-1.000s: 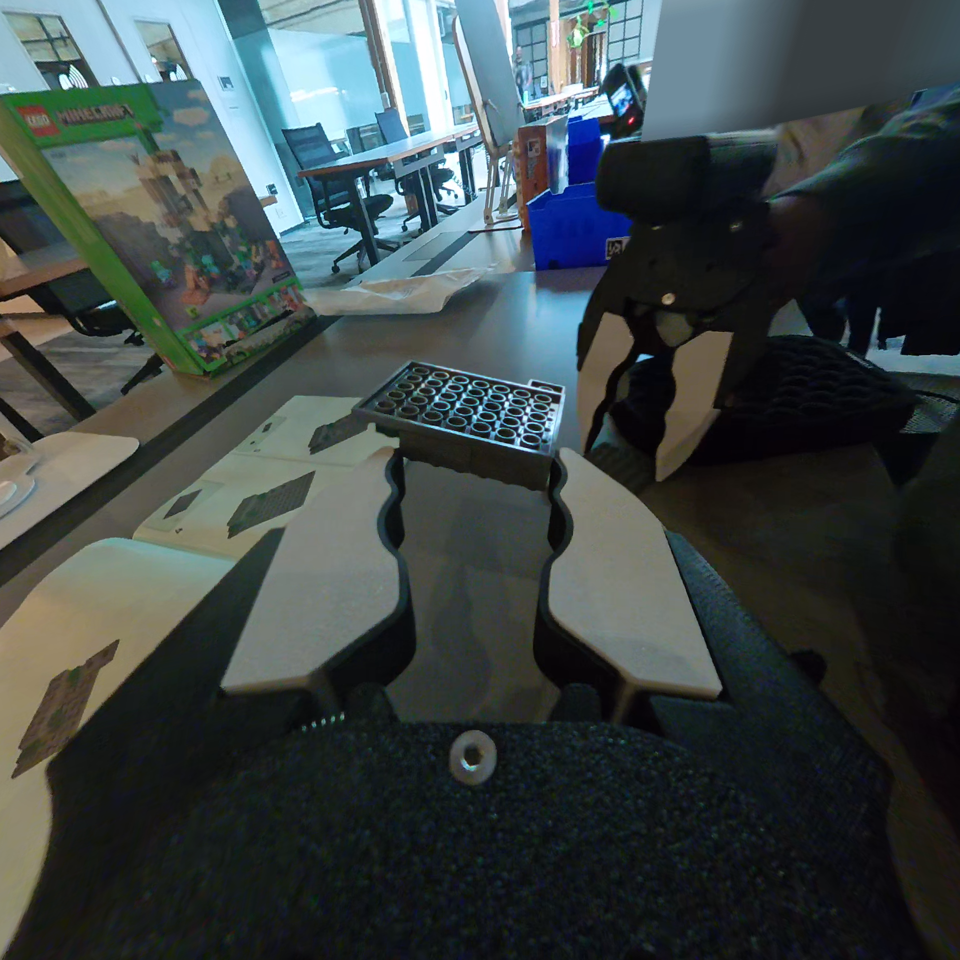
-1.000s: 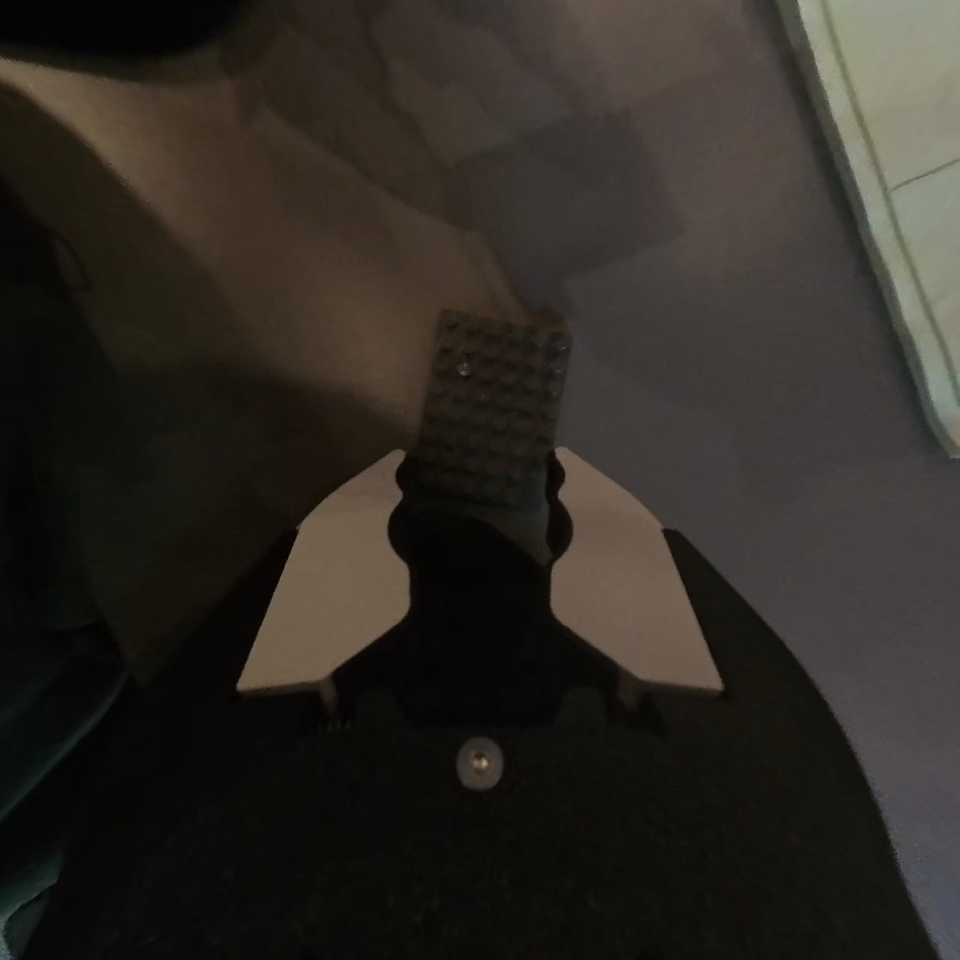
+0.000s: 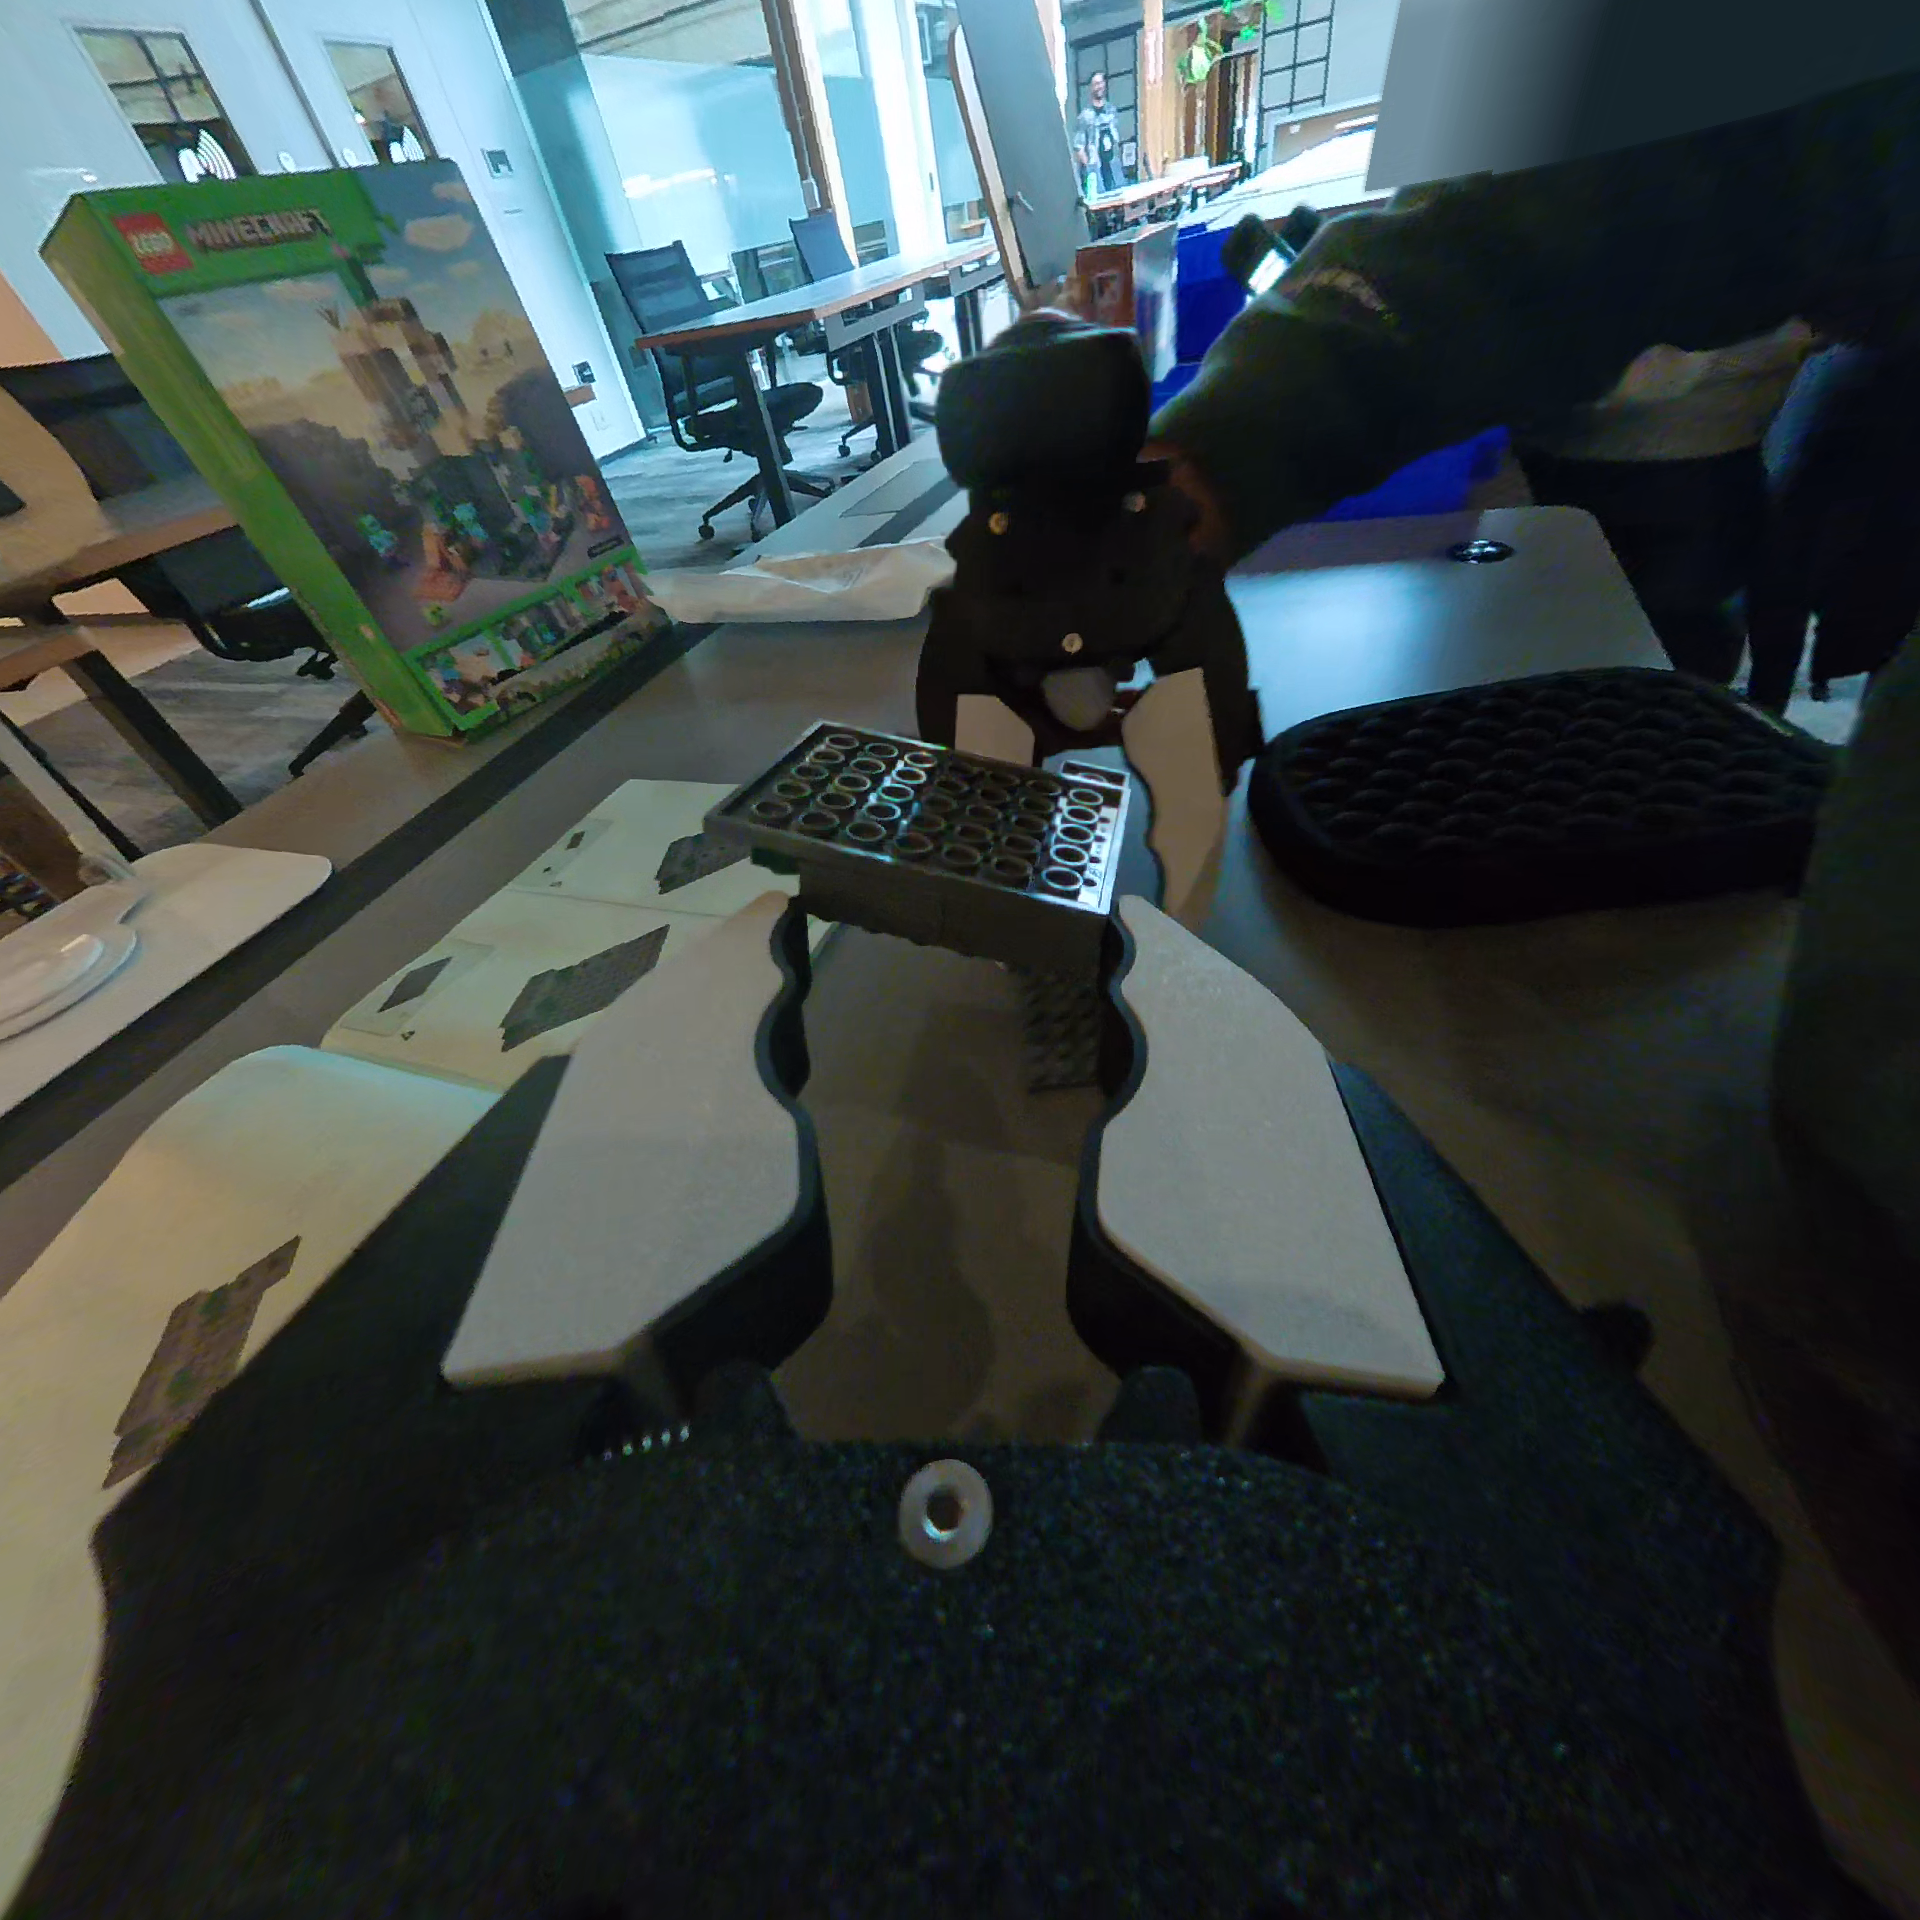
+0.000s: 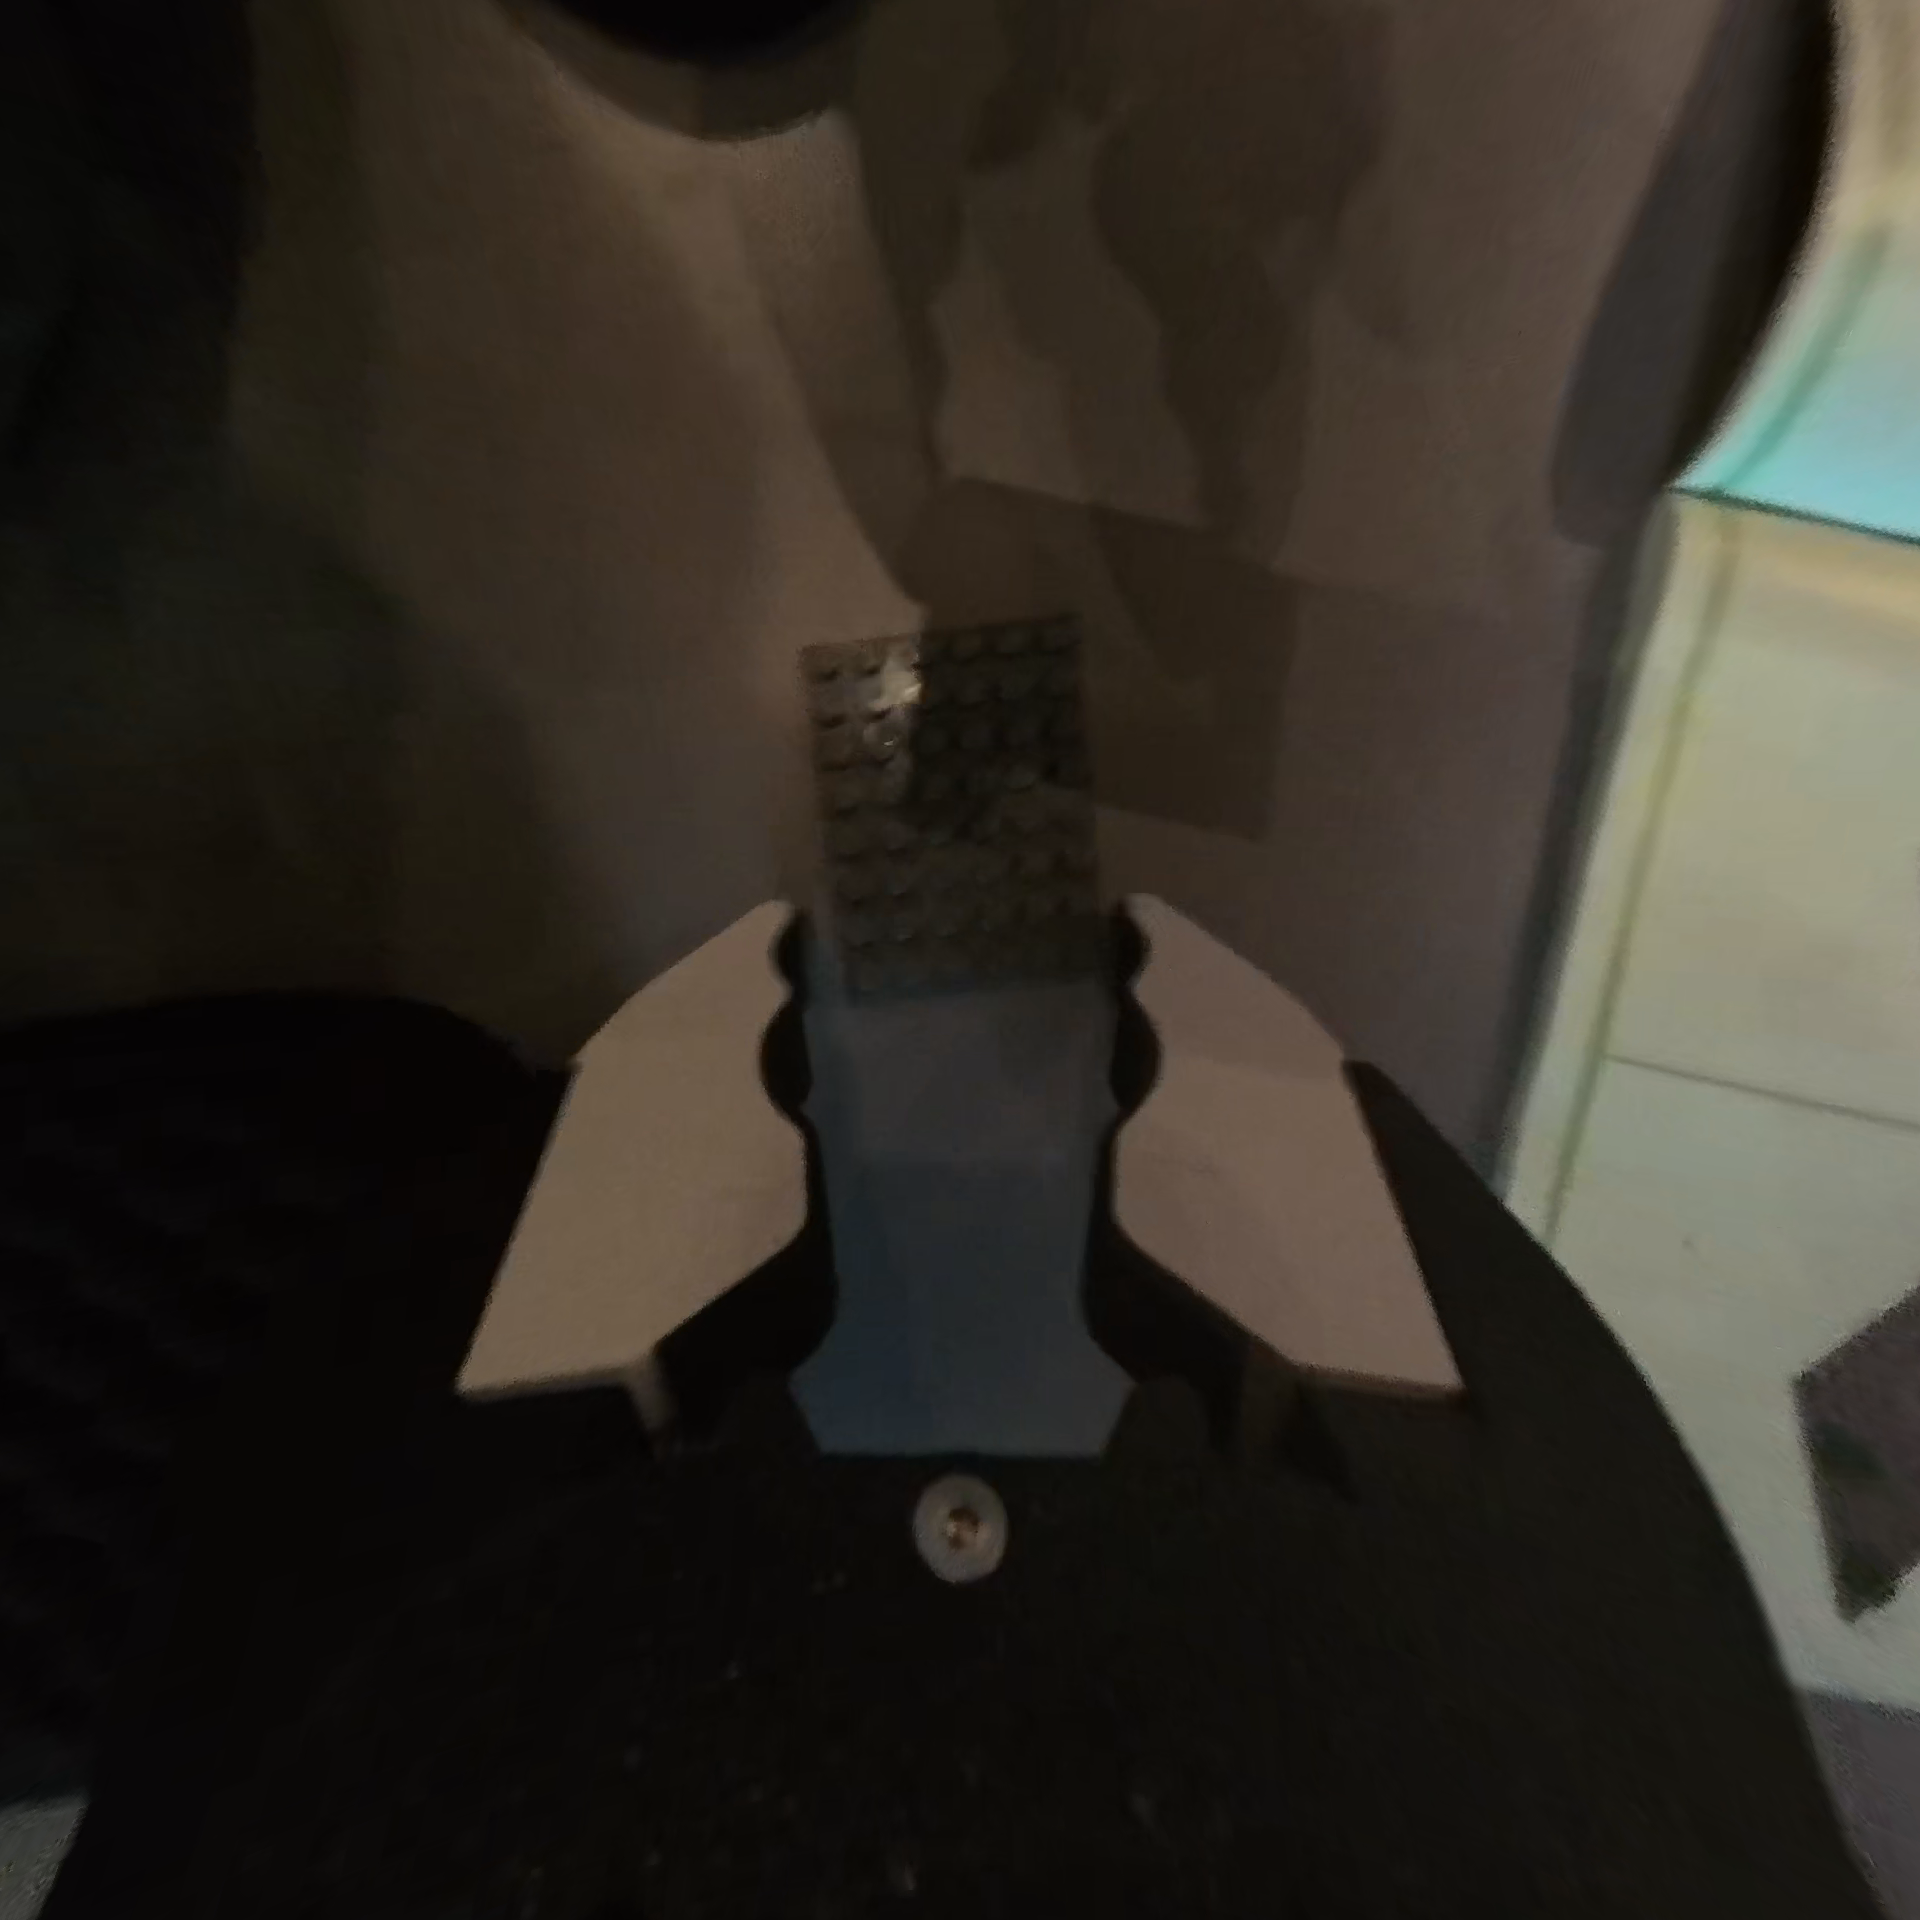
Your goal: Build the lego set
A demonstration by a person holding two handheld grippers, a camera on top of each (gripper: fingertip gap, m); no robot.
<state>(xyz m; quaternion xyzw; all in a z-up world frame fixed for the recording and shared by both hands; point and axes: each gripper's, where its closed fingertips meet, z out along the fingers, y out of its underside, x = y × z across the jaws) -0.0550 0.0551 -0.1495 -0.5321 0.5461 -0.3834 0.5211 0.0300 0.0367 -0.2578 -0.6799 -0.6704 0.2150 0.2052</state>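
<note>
My left gripper (image 3: 954, 940) clamps a dark grey lego plate (image 3: 925, 821) by its near edge, underside tubes facing up, held above the table (image 3: 1455, 1091). A second grey studded plate (image 4: 956, 810) is pinched in my right gripper (image 4: 956, 940), standing upright under the first plate's right side, though I cannot tell whether they touch. The open instruction booklet (image 3: 540, 935) lies left of the plate; the green set box (image 3: 353, 447) stands farther left; a black honeycomb mat (image 3: 1538, 790) sits right.
</note>
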